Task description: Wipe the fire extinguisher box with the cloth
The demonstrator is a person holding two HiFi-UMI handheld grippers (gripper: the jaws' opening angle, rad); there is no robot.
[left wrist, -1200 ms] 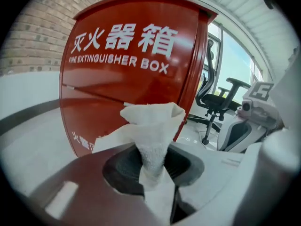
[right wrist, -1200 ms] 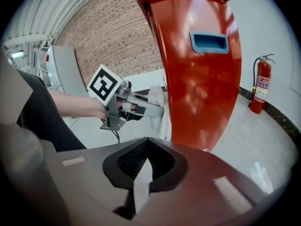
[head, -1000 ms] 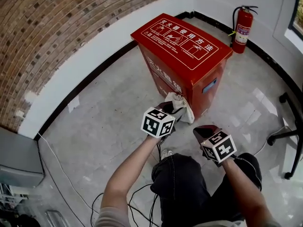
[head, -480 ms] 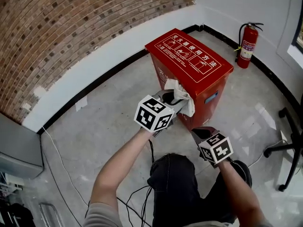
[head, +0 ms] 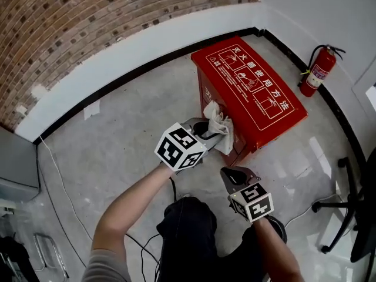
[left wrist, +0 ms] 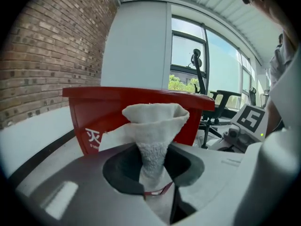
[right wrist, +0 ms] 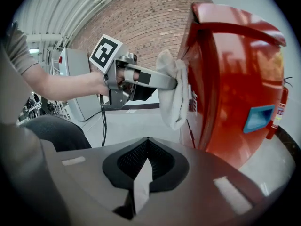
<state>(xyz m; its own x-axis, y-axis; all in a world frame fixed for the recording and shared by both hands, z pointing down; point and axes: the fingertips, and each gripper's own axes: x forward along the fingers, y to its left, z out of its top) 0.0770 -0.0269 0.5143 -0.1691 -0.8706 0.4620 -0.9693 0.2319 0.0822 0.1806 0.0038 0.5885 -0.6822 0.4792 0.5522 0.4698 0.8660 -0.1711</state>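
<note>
Open floor (head: 117,134) rings the fire extinguisher box (head: 258,93). Left hand-held gripper (head: 218,129) clamps the cloth (head: 215,115) against its near edge. Right hand-held gripper (head: 235,174) hangs apart, jaws together.

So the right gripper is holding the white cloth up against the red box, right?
Not quite. It is the left gripper that has its jaws shut on the white cloth, holding it up against the red box. The left gripper view shows the cloth pinched between them. The right gripper sits lower, with its jaws together on nothing.
</note>
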